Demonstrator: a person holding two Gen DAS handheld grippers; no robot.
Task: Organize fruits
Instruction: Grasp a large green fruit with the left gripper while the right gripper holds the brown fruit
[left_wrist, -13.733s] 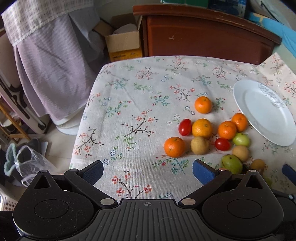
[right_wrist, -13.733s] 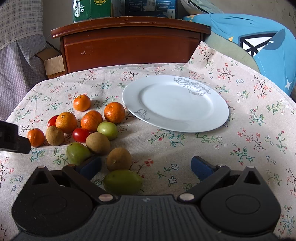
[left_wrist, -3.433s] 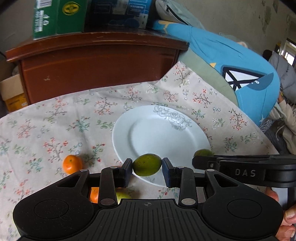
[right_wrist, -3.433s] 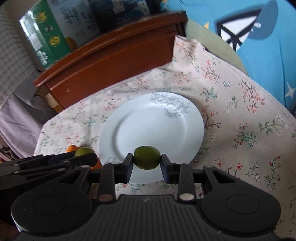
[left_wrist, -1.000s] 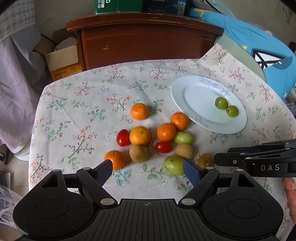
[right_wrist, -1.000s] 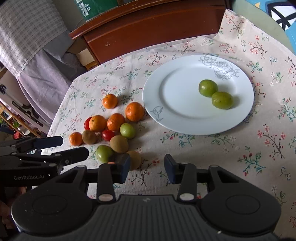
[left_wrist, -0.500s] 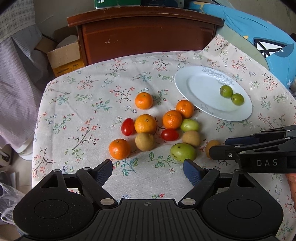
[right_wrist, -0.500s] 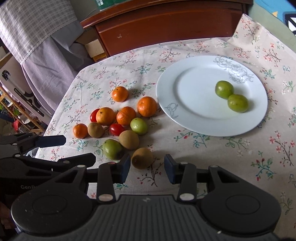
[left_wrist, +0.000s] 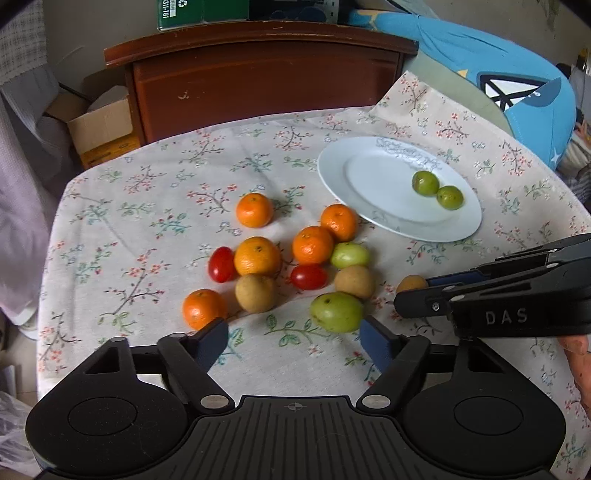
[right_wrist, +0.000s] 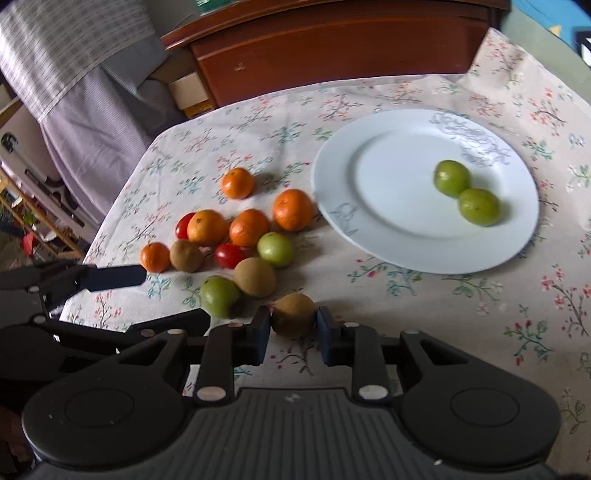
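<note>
My right gripper (right_wrist: 293, 325) is shut on a brown round fruit (right_wrist: 293, 314) that rests on the flowered cloth; the left wrist view shows the same grip (left_wrist: 417, 293) on that fruit (left_wrist: 410, 284). My left gripper (left_wrist: 293, 339) hovers just short of the fruit cluster with its jaws closing and nothing pressed between them. A large green fruit (left_wrist: 337, 311) lies just ahead of its right pad, an orange (left_wrist: 204, 308) ahead of its left pad. The white plate (left_wrist: 332, 177) carries two green fruits (left_wrist: 425, 182) (left_wrist: 449, 197).
Several oranges, two red tomatoes (left_wrist: 308, 277), two more brown fruits (left_wrist: 256, 292) and a pale green fruit (left_wrist: 349, 254) cluster left of the plate. A wooden cabinet (left_wrist: 266, 74) stands behind the table, a cardboard box (left_wrist: 103, 125) to its left, a blue cushion (left_wrist: 498, 81) at the right.
The right jaws have closed onto the brown fruit. The left jaws have narrowed somewhat, and both grippers have come nearer to the fruit cluster.
</note>
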